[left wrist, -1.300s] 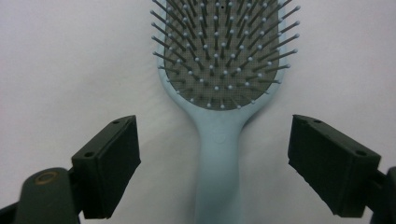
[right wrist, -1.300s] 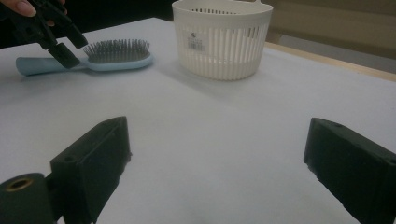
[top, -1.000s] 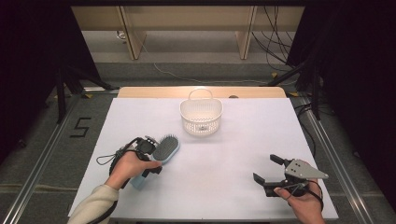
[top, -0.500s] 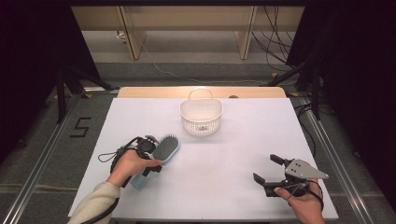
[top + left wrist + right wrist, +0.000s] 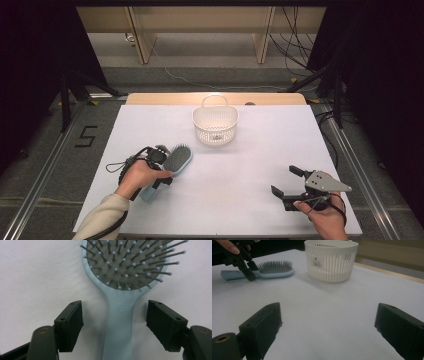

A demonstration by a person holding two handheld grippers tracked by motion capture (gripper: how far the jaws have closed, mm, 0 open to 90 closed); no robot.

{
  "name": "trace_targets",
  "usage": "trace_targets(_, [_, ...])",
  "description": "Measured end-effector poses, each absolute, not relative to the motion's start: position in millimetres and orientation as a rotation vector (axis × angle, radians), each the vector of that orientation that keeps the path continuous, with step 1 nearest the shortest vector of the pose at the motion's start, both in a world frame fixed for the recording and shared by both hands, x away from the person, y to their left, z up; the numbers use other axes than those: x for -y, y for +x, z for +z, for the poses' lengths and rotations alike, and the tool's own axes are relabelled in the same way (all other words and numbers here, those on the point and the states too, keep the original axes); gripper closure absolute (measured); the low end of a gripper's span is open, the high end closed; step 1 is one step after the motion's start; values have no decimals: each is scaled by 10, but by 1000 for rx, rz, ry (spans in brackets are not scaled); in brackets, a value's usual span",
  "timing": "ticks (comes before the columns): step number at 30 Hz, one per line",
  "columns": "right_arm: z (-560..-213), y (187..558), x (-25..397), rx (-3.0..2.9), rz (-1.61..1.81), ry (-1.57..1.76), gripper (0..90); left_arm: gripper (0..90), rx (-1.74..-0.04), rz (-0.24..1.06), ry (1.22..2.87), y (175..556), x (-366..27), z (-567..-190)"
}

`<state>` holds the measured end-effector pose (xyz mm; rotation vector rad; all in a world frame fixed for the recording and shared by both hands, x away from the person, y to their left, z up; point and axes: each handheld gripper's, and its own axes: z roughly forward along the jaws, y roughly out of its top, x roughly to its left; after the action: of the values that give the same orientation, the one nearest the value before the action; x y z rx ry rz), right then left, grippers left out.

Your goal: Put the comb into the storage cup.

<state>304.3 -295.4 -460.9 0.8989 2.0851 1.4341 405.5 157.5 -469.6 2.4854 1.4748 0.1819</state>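
While dark curtains close in both sides of the room and a pale wooden frame stands at the back, the white table (image 5: pixel 250 165) spreads wide below. At its far middle sits a white slotted basket (image 5: pixel 215 126). A light blue hairbrush (image 5: pixel 172 165) lies bristles-up at front left, the left gripper (image 5: pixel 113 323) spread wide astride its handle. The right gripper (image 5: pixel 286 182) gapes wide over bare tabletop at front right.

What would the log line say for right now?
left gripper: open, jaws either side of hairbrush handle | right gripper: open, idle | hairbrush: flat on table | basket: upright
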Motion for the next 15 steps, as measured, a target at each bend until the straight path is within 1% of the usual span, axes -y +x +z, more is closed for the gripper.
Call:
trace_targets(8, [-4611,3044,2951,-2087,1435,895,79,311,-1499,166,2476,4072,-1585,-4691])
trace_targets(10, [-4612,3045,2951,-2087,1434,895,79,334,-1499,165,2480,4074,-1584,-4688])
trace_targets(15, [-4612,3043,2951,-2090,1433,896,78,359,-1505,162,2489,4080,-1574,-4678])
